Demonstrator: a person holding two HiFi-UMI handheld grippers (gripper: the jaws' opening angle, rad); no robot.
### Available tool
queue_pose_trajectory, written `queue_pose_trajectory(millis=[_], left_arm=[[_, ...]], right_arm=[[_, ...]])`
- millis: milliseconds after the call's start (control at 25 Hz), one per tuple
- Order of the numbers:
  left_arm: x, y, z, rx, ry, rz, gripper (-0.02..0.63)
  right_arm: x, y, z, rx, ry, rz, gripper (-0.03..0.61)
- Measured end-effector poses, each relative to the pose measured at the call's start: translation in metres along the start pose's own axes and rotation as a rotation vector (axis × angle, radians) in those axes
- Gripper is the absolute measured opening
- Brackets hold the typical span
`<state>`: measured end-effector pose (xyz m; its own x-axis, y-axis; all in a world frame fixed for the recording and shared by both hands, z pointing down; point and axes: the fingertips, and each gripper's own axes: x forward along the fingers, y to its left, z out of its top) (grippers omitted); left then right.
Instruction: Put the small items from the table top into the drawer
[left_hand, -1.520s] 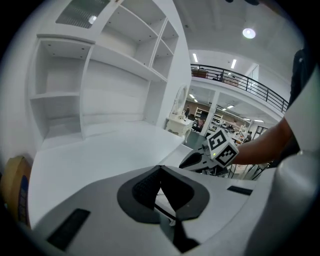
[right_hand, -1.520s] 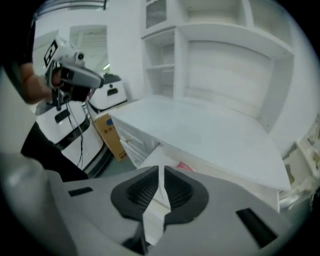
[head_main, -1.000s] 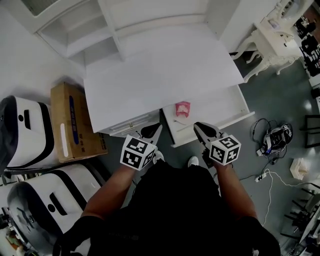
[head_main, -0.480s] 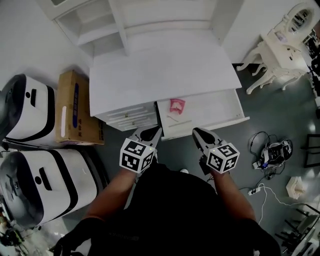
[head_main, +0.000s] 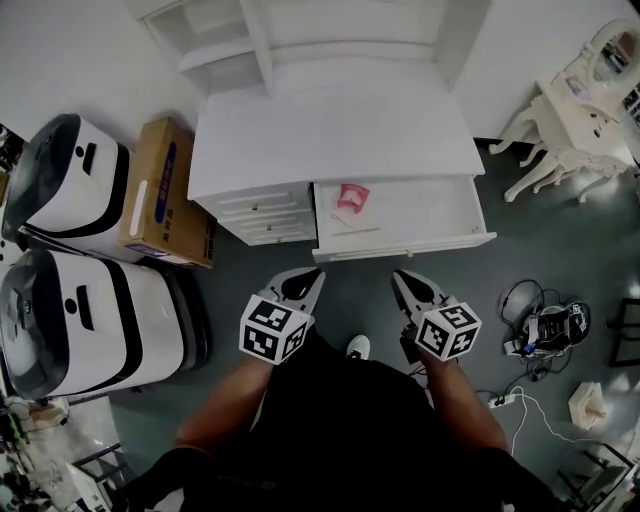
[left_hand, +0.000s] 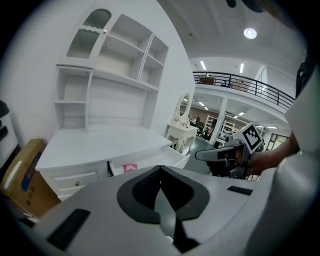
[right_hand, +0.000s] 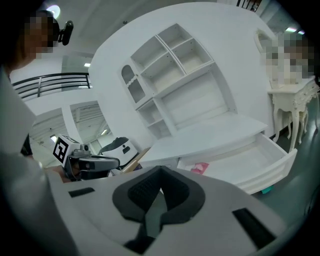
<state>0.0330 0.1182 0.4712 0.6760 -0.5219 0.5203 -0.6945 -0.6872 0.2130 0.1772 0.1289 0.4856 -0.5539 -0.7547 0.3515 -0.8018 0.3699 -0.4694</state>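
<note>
both grippers hang close to the body, well apart from the white desk. left gripper (head_main: 312, 279): fingers together, nothing between them. right gripper (head_main: 401, 281): the same, fingers pressed together and empty.

the tabletop (head_main: 330, 140) looks bare, no small item seen on it. the drawer (head_main: 425, 207) stands pulled out on the right side of the desk. a pink packet (head_main: 351, 196) lies inside, near its left back corner, and a thin stick (head_main: 356, 231) lies just in front of it, closer to the drawer front. so i judge the loading is about done, and what is left is prob. a last check and maybe pushing the drawer in.

how to do this well:
- step nearer first; from here neither gripper reaches the drawer.
- look over the tabletop and the shelves behind it for sth. small and white, which is easy to miss.
- if closing, keep the fingers together and push at the middle of the drawer front, or w/ one gripper at each end, so it goes in straight and does not jam.
- push slowly, bc. the light packet can slide or stand up and catch at the desk edge.
</note>
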Motion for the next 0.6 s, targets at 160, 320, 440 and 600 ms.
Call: queue_pose_trajectory(millis=[160,320,440,600], left_arm=[[-0.016,-0.012,-0.022,-0.005,0.033,0.021,0.003],[-0.026,-0.01,-0.026,-0.008,0.045,0.009,0.003],[-0.029,-0.002,-0.018,-0.007,0.035,-0.014,0.003],[-0.038,0.011,-0.01,0.036,0.034,-0.052,0.003]], right_arm=[[-0.006,0.011,-0.013,-0.016,0.021,0.038,0.028],[-0.009,0.023,-0.017,-0.01,0.003,0.035,0.028],[-0.003,0.035,-0.022,-0.022,0.009,0.024,0.028],[0.007,0.052,-0.024,0.011,-0.006,-0.005,0.028]])
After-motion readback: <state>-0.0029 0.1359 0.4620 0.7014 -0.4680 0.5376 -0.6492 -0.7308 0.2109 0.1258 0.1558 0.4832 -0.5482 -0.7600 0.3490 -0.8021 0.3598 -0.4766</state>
